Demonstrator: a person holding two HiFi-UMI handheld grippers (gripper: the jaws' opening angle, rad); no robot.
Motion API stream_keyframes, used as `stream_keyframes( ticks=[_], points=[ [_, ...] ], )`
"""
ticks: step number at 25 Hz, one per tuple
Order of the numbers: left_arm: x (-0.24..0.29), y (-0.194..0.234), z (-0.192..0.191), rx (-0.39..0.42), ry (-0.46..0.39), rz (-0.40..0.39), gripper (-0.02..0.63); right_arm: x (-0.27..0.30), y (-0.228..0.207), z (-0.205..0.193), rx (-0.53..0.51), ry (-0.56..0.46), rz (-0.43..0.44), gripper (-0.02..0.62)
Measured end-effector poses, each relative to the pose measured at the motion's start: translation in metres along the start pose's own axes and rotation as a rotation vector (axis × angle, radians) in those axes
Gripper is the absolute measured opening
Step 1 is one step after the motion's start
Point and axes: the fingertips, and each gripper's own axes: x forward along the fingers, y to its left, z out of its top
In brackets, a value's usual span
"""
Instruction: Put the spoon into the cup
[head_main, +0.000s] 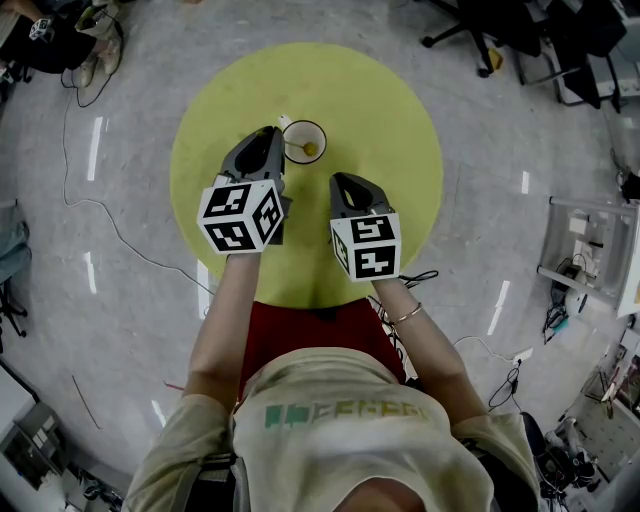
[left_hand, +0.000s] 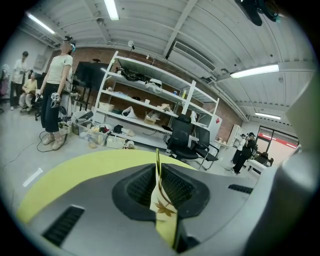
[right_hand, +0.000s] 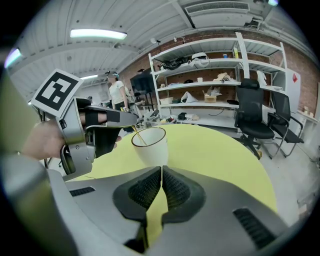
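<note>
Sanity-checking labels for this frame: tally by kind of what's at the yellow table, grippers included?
cup: 1
spoon: 1, clamped in the left gripper, its end inside the cup
grippers: 2, the left gripper and the right gripper, the latter shut on nothing
Total: 4

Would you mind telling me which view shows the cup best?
The right gripper view: the cup shows large, rim and side, beyond the jaws. The head view shows it small from above, with the spoon inside. The left gripper view's jaws largely hide it.
</note>
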Motion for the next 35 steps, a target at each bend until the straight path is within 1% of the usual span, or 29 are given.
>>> stream_keyframes(
  ticks=[8,21,35],
  points=[
    [-0.005,-0.001,-0.001,0.006,-0.007,0.007,0.028,-0.004,0.001,-0.004,-0.003,0.002,-0.003,0.037],
    [-0.012,-0.004,-0.011,-0.012,0.017,-0.004,0.094,-0.009,0.002,-0.008,-0.007,0.003,-0.004,0.037],
    [-0.039,0.000,-0.028,0.005,0.031,0.008,0.095,-0.017,0.016,-0.019,-0.012,-0.001,-0.009,0.037]
  ],
)
